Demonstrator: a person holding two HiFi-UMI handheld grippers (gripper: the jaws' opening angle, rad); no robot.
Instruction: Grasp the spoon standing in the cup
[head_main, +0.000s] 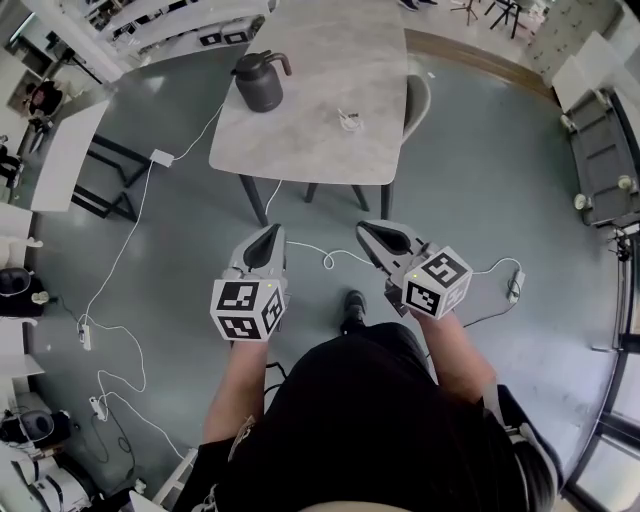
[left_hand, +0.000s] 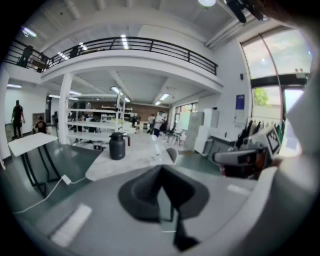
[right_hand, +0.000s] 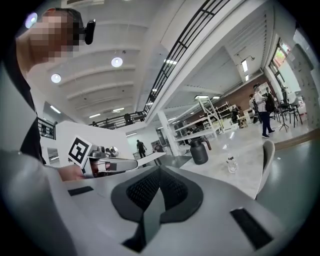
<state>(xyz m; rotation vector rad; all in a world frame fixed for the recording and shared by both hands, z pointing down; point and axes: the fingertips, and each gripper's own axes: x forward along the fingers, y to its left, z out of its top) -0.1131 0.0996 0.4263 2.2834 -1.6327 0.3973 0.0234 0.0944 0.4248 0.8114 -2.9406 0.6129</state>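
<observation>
A small clear cup with a thin spoon standing in it sits near the right front of the grey table; the right gripper view also shows the cup, small and far off. Both grippers hover side by side over the floor, well short of the table. My left gripper is shut with nothing in it, its jaws meeting in its own view. My right gripper is likewise shut and empty. The spoon is too small to make out clearly.
A dark lidded jug stands on the table's left part, also seen as a jug from the left gripper. A grey chair is tucked at the table's right side. White cables trail over the floor. People stand far back.
</observation>
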